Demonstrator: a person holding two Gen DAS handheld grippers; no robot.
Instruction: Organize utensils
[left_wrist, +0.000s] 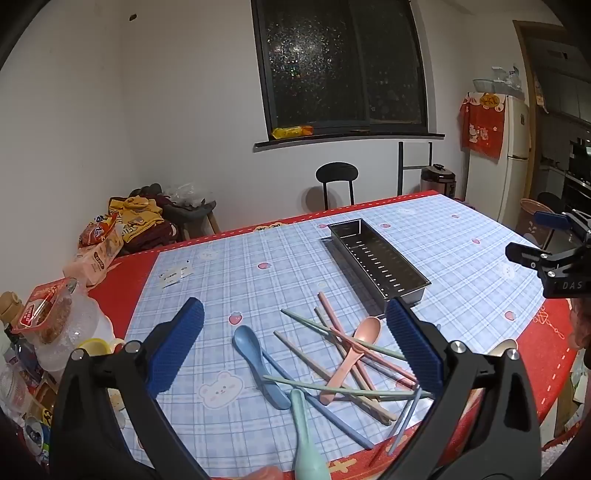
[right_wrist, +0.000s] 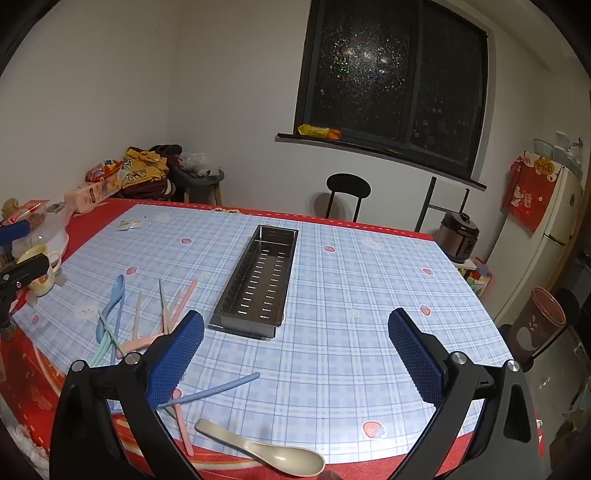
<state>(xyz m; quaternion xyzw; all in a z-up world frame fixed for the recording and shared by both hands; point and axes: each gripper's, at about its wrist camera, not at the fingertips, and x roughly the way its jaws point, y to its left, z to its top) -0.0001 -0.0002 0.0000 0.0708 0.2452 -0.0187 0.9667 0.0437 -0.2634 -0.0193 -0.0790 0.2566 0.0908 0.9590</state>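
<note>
A dark metal perforated utensil tray (left_wrist: 376, 256) (right_wrist: 258, 282) lies empty on the plaid tablecloth. A pile of pastel chopsticks (left_wrist: 343, 354) (right_wrist: 166, 306) lies in front of it with a pink spoon (left_wrist: 352, 356), a blue spoon (left_wrist: 256, 363) (right_wrist: 110, 302) and a green spoon (left_wrist: 306, 439). A beige spoon (right_wrist: 264, 448) and a blue chopstick (right_wrist: 218, 387) lie near the front edge. My left gripper (left_wrist: 295, 347) is open and empty, above the pile. My right gripper (right_wrist: 295, 354) is open and empty, above bare cloth right of the tray.
Bottles, snack packs and a yellow mug (right_wrist: 40, 273) crowd the table's left side (left_wrist: 55, 325). The red cloth border (left_wrist: 546, 343) marks the table edge. A black chair (right_wrist: 347, 192), a rice cooker (right_wrist: 458, 236) and a fridge (right_wrist: 543, 236) stand beyond the table.
</note>
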